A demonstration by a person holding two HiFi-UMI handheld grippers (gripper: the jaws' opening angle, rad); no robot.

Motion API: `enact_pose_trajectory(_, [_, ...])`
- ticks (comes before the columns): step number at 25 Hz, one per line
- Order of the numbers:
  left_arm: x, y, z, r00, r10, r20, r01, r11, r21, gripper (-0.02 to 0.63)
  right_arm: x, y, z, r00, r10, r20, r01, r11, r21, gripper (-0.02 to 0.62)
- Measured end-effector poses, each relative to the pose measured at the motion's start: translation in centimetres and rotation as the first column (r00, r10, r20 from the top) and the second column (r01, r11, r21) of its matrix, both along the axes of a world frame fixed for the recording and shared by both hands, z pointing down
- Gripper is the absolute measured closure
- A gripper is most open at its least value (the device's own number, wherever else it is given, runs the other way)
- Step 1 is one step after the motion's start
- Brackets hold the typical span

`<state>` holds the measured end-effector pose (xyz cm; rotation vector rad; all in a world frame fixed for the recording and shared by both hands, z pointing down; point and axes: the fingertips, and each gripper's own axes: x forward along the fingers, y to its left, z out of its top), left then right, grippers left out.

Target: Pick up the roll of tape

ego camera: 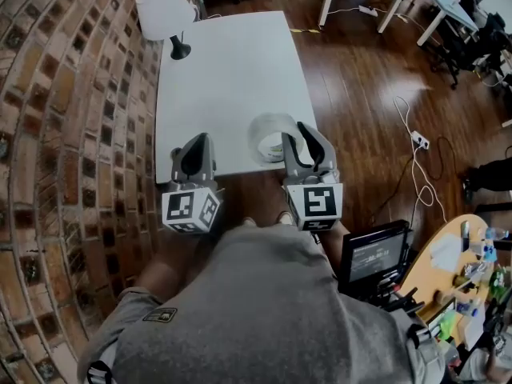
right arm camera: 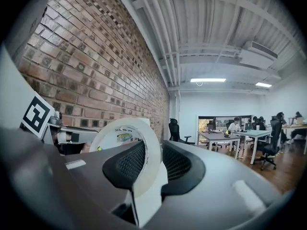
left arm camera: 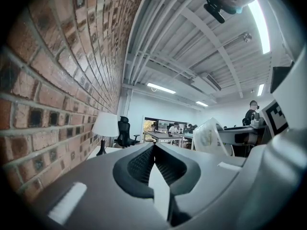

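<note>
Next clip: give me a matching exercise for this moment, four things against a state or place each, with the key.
Things:
1. roll of tape
2. left gripper
3. right gripper
4. lamp

States or places:
A. shut, nothing in it
B. far left corner of the white table
C. upright, clamped at its rim
D. shut on the roll of tape

Pairs: 1-C; 2-A; 3-D; 4-B

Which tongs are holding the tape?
The right tongs pinch the translucent white roll of tape; the left tongs are shut on nothing.
</note>
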<state>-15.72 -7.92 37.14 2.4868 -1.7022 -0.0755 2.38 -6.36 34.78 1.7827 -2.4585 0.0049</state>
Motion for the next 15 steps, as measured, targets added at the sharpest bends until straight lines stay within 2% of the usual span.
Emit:
enact_pose_trajectory(7, [0.3, 0.8, -0.1, 0.999, -0.044, 0.009, 0.044, 0.999, -0.017, 0.603, 0.2, -0.3, 0.2, 0.999, -0.038, 0.018, 0.037, 0.999, 0.007, 0.477])
enact_pose_trajectory(15, [1.2, 1.3, 0.1, 0.999, -0.051, 0.010, 0.051, 0.998, -0.022, 0.603, 1.0, -0.1, 0.7, 0.999, -0.041, 0.015, 0.041, 0.999, 0.000, 0.479])
